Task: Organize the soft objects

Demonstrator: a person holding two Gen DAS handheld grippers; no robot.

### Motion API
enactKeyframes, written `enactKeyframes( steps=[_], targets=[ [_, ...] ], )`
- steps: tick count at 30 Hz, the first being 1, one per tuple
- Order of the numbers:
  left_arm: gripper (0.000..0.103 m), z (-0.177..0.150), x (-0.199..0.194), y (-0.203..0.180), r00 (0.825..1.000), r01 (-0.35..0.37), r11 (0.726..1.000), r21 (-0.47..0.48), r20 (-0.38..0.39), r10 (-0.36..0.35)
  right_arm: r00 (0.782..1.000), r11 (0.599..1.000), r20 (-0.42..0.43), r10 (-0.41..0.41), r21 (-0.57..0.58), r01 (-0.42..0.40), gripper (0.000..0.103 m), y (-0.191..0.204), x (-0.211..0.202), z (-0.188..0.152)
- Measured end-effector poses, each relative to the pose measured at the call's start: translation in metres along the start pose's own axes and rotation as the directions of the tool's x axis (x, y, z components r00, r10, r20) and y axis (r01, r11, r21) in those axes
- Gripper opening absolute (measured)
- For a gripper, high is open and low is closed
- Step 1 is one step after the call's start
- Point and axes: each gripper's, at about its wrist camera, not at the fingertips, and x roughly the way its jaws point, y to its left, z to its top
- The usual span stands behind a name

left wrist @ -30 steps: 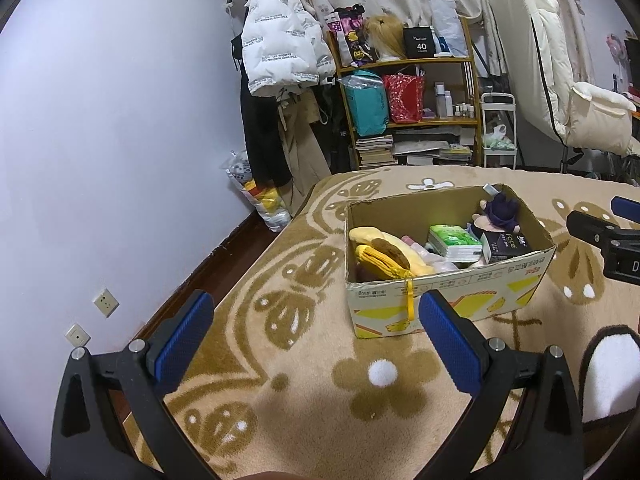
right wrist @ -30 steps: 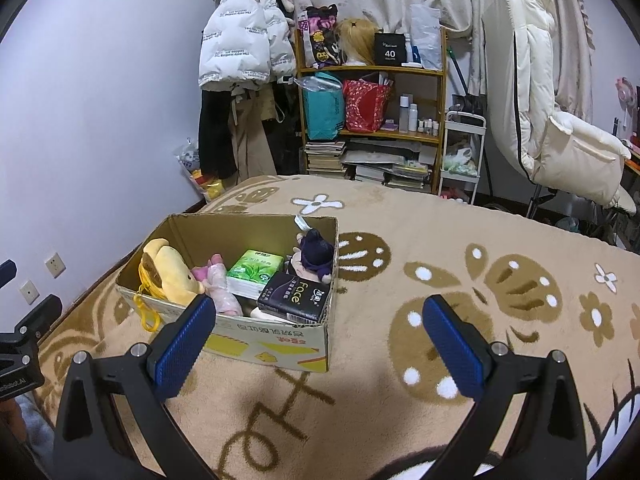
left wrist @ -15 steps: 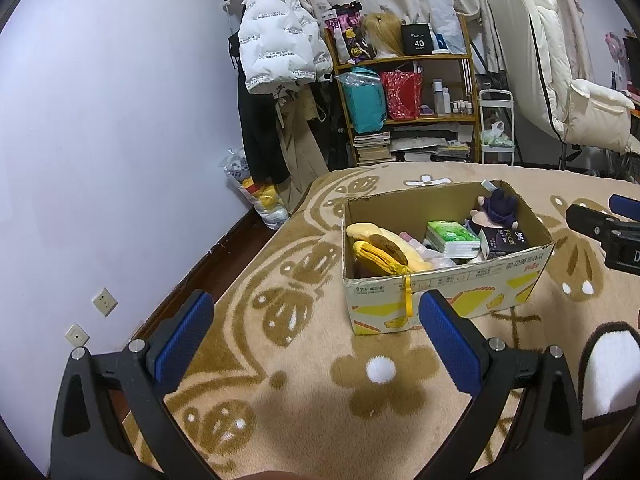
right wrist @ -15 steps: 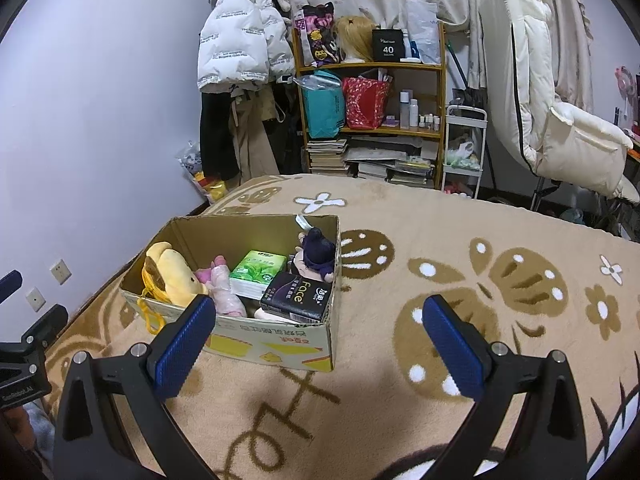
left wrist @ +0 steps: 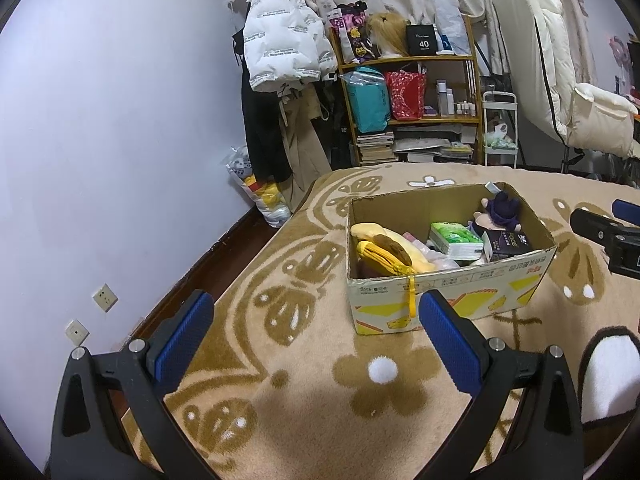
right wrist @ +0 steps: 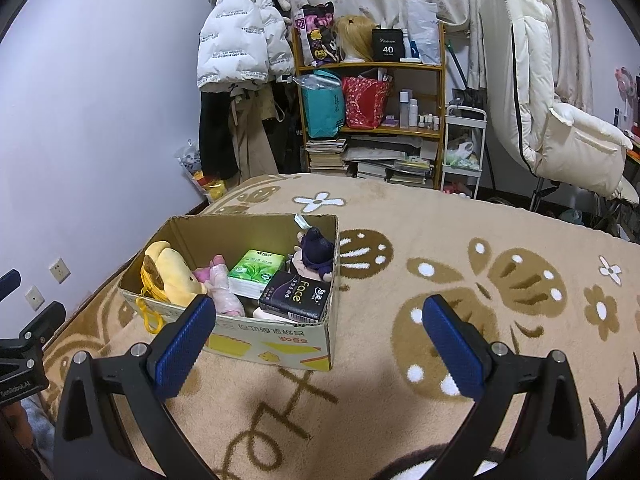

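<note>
Both the left claw (left wrist: 312,320) and the right claw (right wrist: 316,324) hang spread wide and empty short of the cardboard box (right wrist: 256,340). Its soft toys and tissue packs lie inside, the yellow plush (right wrist: 170,276) at nine o'clock; this fits sorting about to start or just finished.

Far ahead stands a wooden shelf (right wrist: 370,120) with books, bottles, a teal bag (right wrist: 323,110) and a red bag (right wrist: 366,102). Left of it hangs a white puffer jacket (right wrist: 236,40); right, a cream chair (right wrist: 560,120).

Two wrist views on one cardboard box (left wrist: 448,288)
Your left camera looks down at it from its near-left corner, your right from its near-right (right wrist: 240,340); both stand close, facing the shelf (right wrist: 370,66) beyond.
</note>
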Motion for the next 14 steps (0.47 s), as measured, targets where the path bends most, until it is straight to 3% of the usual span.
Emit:
enactKeyframes(
  steps=[14],
  targets=[
    [0.102, -0.0005, 0.0004, -0.0012, 1.000, 0.005, 1.000, -0.001, -0.001, -0.005, 1.000, 1.000, -0.001, -0.006, 0.002, 0.006, 0.103, -0.0001, 0.0006, -0.0002]
  ],
)
